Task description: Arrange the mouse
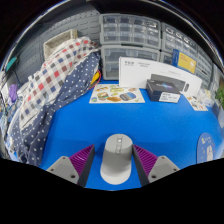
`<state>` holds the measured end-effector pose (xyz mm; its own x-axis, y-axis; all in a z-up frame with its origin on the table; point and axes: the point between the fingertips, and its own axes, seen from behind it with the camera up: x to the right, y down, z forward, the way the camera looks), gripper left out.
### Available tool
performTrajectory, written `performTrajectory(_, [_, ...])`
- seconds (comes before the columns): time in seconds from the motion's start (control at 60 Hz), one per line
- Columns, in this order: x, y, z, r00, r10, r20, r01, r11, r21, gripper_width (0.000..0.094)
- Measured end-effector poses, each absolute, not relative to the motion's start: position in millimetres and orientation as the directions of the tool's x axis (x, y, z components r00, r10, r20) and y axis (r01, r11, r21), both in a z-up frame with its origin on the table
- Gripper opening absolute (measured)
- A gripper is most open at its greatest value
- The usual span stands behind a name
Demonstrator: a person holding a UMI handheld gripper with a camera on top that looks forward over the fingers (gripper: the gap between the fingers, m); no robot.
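Grey mouse [117, 160] sits between the purple pads [82, 157], jaws pinching its sides, held low over the blue bench [120, 118], probably so it can be carried and placed.

At the bottom centre of the frame, a mouse [117, 158] sits between the two fingers of the gripper [117, 165], one finger at its left and one at its right, all above a table [150, 125] that fills the middle. Beyond it, at centre, a flat printed card [116, 94] lies on the table, with a small box [161, 90] to its right. Draped cloth [50, 85] occupies the left side. Stacked drawer units [130, 40] stand along the back, across the upper part of the frame.
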<state>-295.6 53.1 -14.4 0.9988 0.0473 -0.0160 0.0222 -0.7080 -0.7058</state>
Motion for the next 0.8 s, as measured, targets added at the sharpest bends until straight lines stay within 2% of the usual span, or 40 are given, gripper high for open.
performTrajectory(0.217, [-286,55,-16,1.000,0.021,-0.009,0.009,-0.717,-0.697,0.0520])
performTrajectory(0.433, [-286,55,-16,0.998,0.058,-0.009,0.035,-0.717,-0.697,0.0393])
performTrajectory(0.617, [-288,54,-15,0.993,0.114,-0.025,0.068,-0.738,-0.671,0.0387])
performTrajectory(0.7, [-282,58,9,0.988,0.149,-0.028,0.089,-0.719,-0.689,0.0388])
performTrajectory(0.8, [-259,63,73,0.982,0.189,-0.005,0.120,-0.641,-0.758,0.0387])
